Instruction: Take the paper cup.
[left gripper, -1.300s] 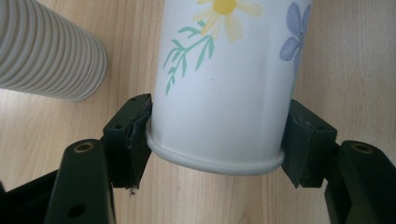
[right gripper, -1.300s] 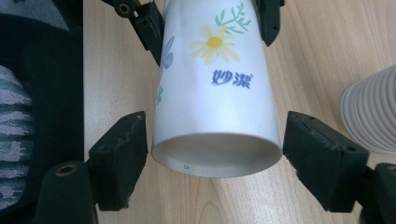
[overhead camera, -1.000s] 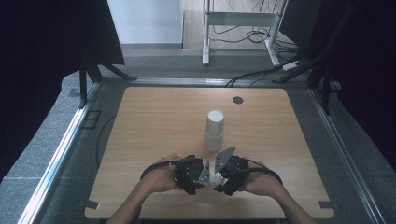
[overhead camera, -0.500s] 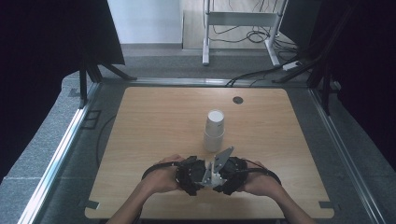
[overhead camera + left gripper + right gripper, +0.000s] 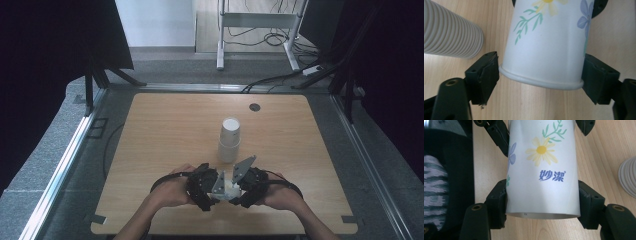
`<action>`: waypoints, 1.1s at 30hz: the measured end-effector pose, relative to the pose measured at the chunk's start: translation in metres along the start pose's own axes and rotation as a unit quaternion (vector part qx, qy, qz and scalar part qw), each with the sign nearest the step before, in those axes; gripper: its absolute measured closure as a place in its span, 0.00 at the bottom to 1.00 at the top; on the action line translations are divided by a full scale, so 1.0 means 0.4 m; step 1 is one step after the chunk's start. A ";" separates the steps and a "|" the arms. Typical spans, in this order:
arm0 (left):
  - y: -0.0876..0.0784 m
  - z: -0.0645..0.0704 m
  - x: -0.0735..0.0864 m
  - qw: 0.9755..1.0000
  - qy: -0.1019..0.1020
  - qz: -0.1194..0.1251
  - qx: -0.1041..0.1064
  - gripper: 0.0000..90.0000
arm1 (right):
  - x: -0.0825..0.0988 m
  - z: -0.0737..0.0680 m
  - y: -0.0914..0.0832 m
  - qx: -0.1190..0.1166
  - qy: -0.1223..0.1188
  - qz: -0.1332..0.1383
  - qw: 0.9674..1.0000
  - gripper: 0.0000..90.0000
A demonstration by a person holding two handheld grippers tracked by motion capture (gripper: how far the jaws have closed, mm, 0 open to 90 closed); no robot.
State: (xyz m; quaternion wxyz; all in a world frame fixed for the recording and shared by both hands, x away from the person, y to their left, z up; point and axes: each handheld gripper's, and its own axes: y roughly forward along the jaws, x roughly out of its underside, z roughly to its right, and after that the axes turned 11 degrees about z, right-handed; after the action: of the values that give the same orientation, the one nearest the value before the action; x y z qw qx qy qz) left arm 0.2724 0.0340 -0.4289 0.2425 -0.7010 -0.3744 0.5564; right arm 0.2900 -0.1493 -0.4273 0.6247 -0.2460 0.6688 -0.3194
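Two grippers meet over one white flowered paper cup (image 5: 541, 170) printed "妙潔": right gripper (image 5: 541, 202) clamps it; left gripper (image 5: 540, 75), jaws just widening, flanks its rim; ribbed stack (image 5: 229, 140) at twelve o'clock.

Paper cup (image 5: 549, 47) cut off by the top edge in both gripper views; stack of cups (image 5: 449, 30) cropped at the left.

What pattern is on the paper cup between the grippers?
White paper cup with yellow daisy, lilac flower, green sprigs and blue lettering; clearest in right gripper view.
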 end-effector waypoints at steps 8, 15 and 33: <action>-0.036 -0.017 0.031 0.995 -0.057 0.082 0.016 0.16 | 0.012 0.002 -0.029 0.001 0.005 0.048 0.999 0.40; -0.057 -0.023 0.063 0.983 -0.094 0.157 0.022 0.16 | 0.024 0.001 -0.048 0.003 0.005 0.090 0.996 0.40; -0.034 0.008 0.125 0.952 -0.149 0.263 0.047 0.17 | 0.072 -0.011 -0.042 -0.007 -0.019 0.164 0.986 0.40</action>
State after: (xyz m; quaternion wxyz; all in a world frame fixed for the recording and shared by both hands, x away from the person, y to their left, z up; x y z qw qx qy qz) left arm 0.2710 0.0818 -0.4495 0.0617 -0.6719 -0.1822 0.7152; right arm 0.2815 -0.1812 -0.4345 0.6797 -0.1437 0.6899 -0.2035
